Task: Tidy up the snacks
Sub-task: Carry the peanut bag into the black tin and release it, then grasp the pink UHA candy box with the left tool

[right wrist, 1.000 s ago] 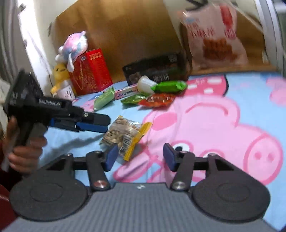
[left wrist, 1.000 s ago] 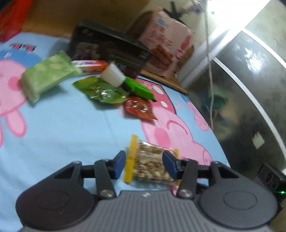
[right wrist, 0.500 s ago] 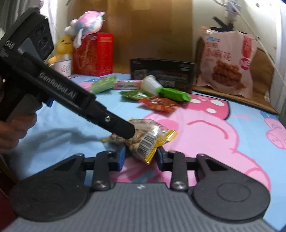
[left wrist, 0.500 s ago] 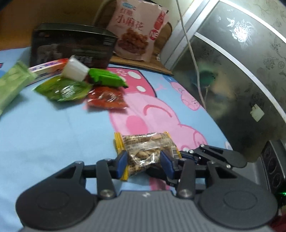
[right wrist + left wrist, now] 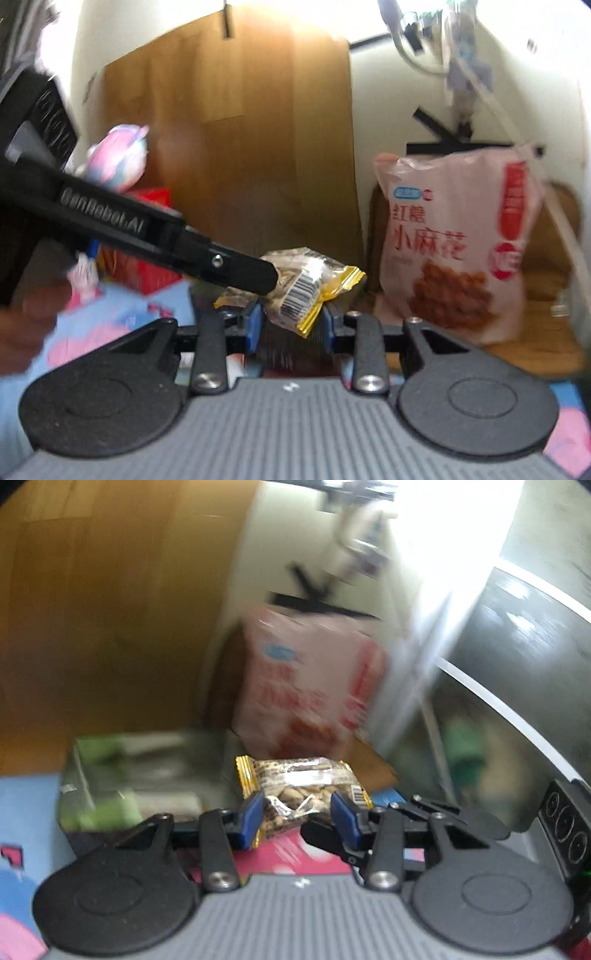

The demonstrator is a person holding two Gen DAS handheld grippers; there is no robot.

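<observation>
Filling the back of both views, a wood-grain panel (image 5: 251, 140) stands against a pale wall, and to its right, in the left wrist view, runs a dark glossy door (image 5: 517, 672) with pale trim. Below lies a blue sheet (image 5: 26, 812) printed with pink cartoon figures.

A large pink snack bag (image 5: 454, 240) stands upright on a brown ledge at the far right; its red Chinese characters read 红糖 and 小麻花, with a blue oval logo above them. A dark open box (image 5: 136, 779) sits on the sheet left of it, too blurred to tell its contents. Far left in the right wrist view are a red carton (image 5: 147, 236) and a pink and blue plush toy (image 5: 118, 162).

The left gripper (image 5: 297, 814) carries the raised lettering "GenRobot.AI" along its black body, seen from the side by the right wrist camera. Its blue pads pinch the peanut packet (image 5: 301, 790), held up off the sheet in front of the box and the pink bag. The right gripper (image 5: 290, 326) pinches the same packet from the other side, so the two sets of fingers meet at it.

The packet is clear with yellow crimped ends; its long axis runs left to right across the left gripper's fingers. In the right wrist view one yellow end points up and to the right, and a barcode label faces that camera.
</observation>
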